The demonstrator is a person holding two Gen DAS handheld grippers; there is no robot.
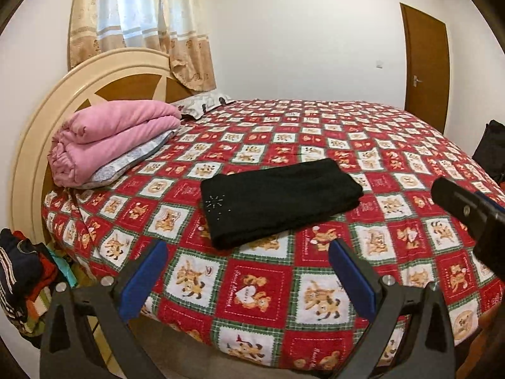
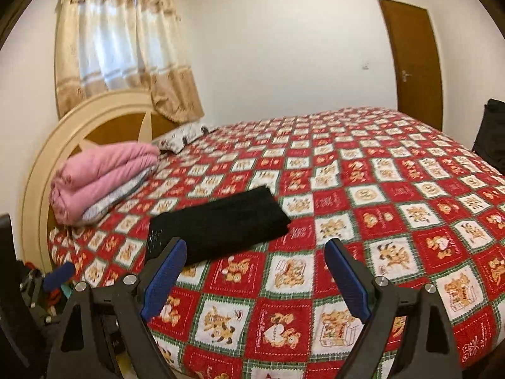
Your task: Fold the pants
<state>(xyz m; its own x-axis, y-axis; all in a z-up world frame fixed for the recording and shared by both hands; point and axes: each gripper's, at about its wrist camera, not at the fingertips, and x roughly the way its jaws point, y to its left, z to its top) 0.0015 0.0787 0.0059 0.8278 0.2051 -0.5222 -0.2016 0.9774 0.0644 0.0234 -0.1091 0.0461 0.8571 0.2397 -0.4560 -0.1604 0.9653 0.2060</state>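
Observation:
The black pants (image 1: 279,200) lie folded into a flat rectangle on the red patchwork bedspread (image 1: 315,300), with small sparkly studs near one corner. My left gripper (image 1: 249,271) hangs open in front of them, above the near edge of the bed, with nothing between its blue pads. In the right wrist view the folded pants (image 2: 217,224) lie ahead and to the left. My right gripper (image 2: 255,271) stands open and empty over the bedspread (image 2: 378,221). The other gripper's dark body (image 1: 467,208) shows at the right edge of the left wrist view.
A folded pink blanket (image 1: 110,139) rests on a grey pillow by the round headboard (image 1: 41,126). A pile of clothes (image 1: 25,281) sits beside the bed at the lower left. A brown door (image 1: 426,63) and a dark bag (image 1: 489,145) stand at the right.

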